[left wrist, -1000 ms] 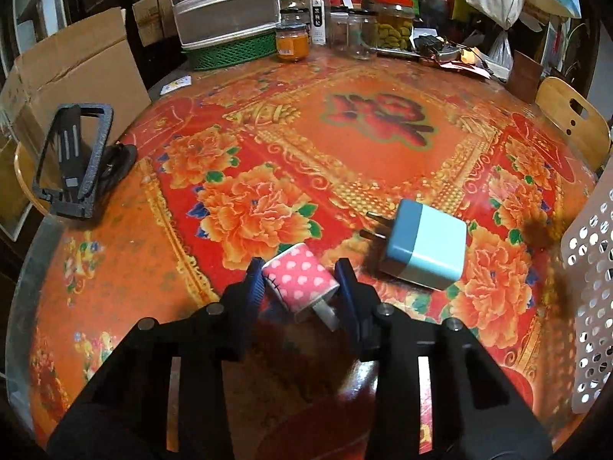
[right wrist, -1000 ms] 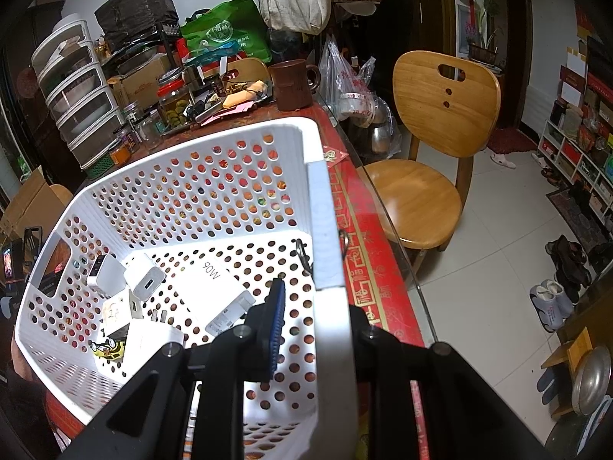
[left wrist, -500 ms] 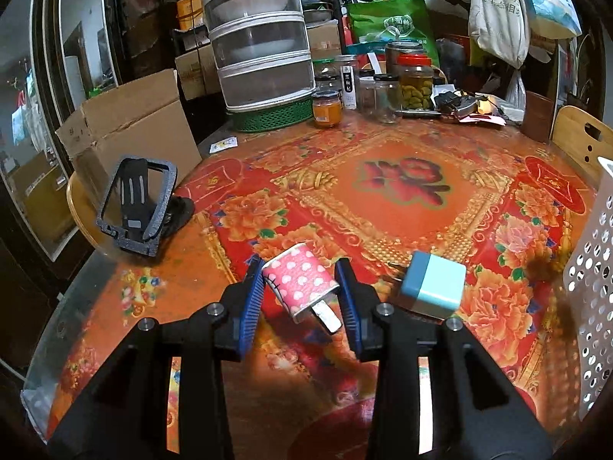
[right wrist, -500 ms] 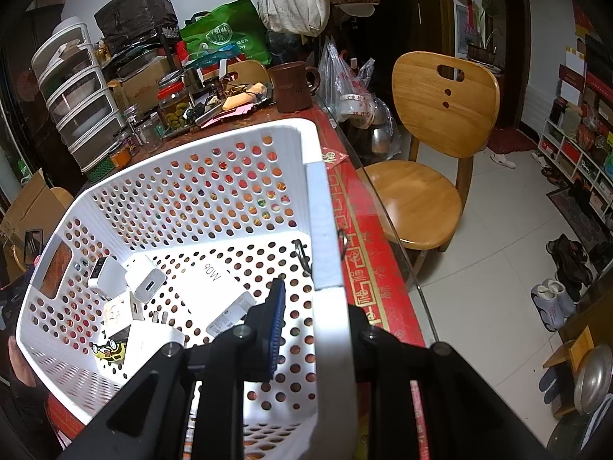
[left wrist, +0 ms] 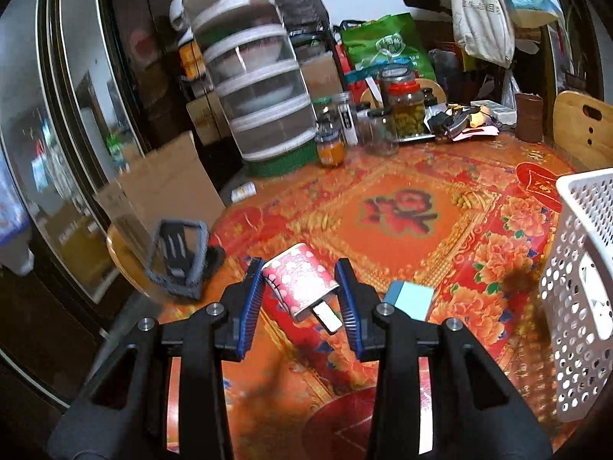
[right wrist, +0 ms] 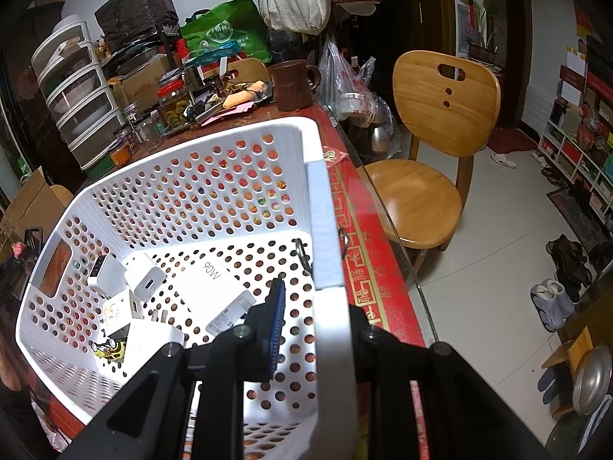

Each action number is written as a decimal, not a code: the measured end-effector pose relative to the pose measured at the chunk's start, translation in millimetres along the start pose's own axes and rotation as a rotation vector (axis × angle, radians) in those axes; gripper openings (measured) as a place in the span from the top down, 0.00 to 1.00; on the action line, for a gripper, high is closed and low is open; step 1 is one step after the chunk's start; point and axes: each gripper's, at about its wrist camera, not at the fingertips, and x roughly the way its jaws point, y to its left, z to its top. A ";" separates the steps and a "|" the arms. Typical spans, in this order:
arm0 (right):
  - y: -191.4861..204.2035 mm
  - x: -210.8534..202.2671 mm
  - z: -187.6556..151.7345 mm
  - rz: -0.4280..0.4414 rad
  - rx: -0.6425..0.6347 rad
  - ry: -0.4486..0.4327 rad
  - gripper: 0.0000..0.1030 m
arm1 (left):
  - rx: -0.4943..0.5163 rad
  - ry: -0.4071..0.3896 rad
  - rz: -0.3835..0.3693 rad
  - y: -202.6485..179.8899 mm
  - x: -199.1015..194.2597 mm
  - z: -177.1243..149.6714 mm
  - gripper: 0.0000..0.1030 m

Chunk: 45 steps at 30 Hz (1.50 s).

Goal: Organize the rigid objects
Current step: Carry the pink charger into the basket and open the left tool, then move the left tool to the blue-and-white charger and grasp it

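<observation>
My left gripper point(left wrist: 302, 287) is shut on a pink polka-dot charger point(left wrist: 297, 281) and holds it above the red floral table point(left wrist: 398, 207). A light blue charger point(left wrist: 409, 299) lies on the table just right of it. The white perforated basket point(left wrist: 574, 280) stands at the right edge. In the right wrist view my right gripper point(right wrist: 312, 329) is shut on the near wall of the same basket point(right wrist: 322, 226), one finger inside and one outside. Several white chargers point(right wrist: 145, 280) lie on the basket's floor.
A black phone stand point(left wrist: 178, 257) sits at the table's left edge. Jars point(left wrist: 406, 113), a tiered food cover point(left wrist: 264, 103) and clutter line the far side. A brown mug point(right wrist: 293, 84) stands beyond the basket. A wooden chair point(right wrist: 429, 157) is right of the table.
My left gripper has lifted the pink charger off the table and raised it; the view now looks more level across the table. The right gripper and basket have hardly moved.
</observation>
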 end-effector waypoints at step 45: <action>2.3 2.0 -3.8 0.017 -0.005 0.000 0.77 | 0.156 -0.005 -0.289 -98.3 -70.3 68.9 0.01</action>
